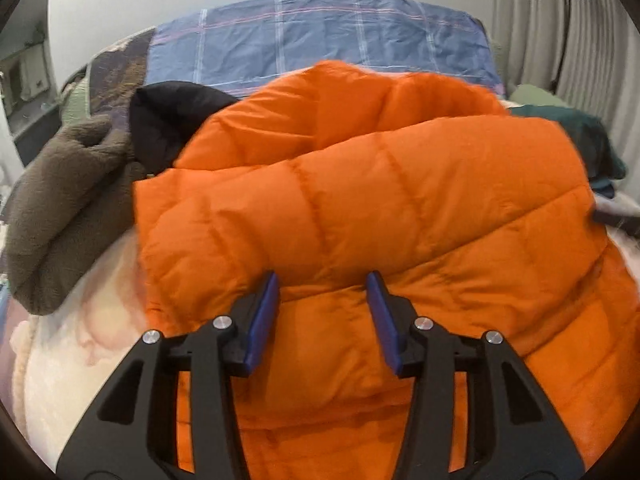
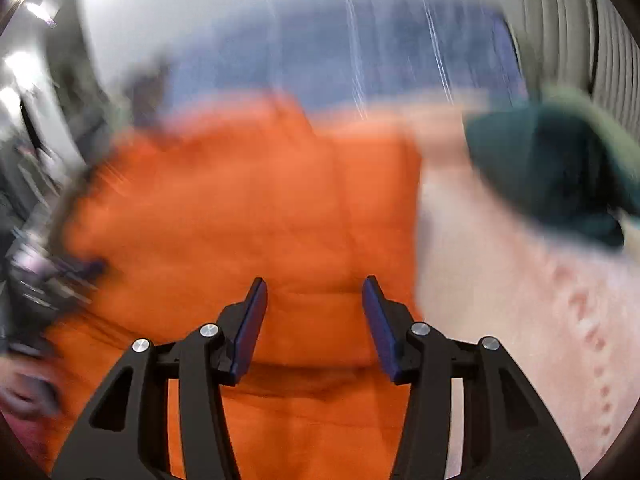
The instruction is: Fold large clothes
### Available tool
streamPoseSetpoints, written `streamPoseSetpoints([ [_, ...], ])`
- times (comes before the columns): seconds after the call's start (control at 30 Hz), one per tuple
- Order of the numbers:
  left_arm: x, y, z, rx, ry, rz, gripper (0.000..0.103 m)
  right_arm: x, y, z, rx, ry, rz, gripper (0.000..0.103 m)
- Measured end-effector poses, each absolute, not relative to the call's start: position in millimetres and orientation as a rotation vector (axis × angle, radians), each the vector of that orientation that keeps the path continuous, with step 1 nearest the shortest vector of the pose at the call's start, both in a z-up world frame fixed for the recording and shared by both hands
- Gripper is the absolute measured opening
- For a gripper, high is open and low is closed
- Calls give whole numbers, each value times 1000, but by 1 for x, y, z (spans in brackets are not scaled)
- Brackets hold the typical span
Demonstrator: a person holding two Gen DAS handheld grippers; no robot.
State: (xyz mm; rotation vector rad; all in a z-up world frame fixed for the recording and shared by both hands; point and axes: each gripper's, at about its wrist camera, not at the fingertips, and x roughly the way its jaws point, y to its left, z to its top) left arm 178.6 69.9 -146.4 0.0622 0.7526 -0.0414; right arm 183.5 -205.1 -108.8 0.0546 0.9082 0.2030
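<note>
Blue-padded fingers [image 1: 262, 320] of the left gripper [image 1: 323, 280] are standing apart over the jacket [image 1: 360, 184], gripping nothing, with the orange quilting showing between them. That jacket, a puffy quilted one, is lying bunched on a pale blanket [image 1: 92, 344], its upper fold rolling back over the lower part. Left of the jacket a brown fleece [image 1: 60, 208] is lying heaped, and a black garment [image 1: 168, 120] is sitting between the two, touching the jacket's edge. Behind the jacket a blue checked sheet [image 1: 320, 36] is covering the bed; right of the jacket a dark green garment [image 1: 592, 140] is resting. The right gripper [image 2: 314, 284] is likewise hovering over the jacket [image 2: 240, 208], its jaws apart and empty; this view is heavily blurring, so only the orange mass, the blanket [image 2: 520, 300] right of it and the green garment [image 2: 552, 168] are showing.
</note>
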Motion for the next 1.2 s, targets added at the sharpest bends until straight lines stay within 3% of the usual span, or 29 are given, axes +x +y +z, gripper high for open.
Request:
streamPoseSetpoints([
  [0.07, 180, 79, -156, 22, 779, -64, 48, 189, -206, -147, 104, 928, 209, 50],
  [0.27, 179, 93, -146, -24, 803, -74, 48, 163, -198, -123, 24, 860, 194, 51],
  [0.3, 172, 100, -137, -52, 787, -87, 49, 152, -206, -114, 50, 843, 207, 51],
  [0.4, 144, 125, -119, -101, 725, -84, 68, 122, -235, -100, 105, 797, 211, 52],
  [0.43, 135, 130, -116, -106, 718, -83, 70, 110, -249, -97, 119, 794, 199, 52],
  [0.8, 24, 181, -152, -226, 904, -208, 70, 16, -316, -129, 391, 916, 252, 53],
  [1.2, -55, 173, -180, -312, 922, -359, 69, -57, -318, -139, 506, 944, 384, 53],
])
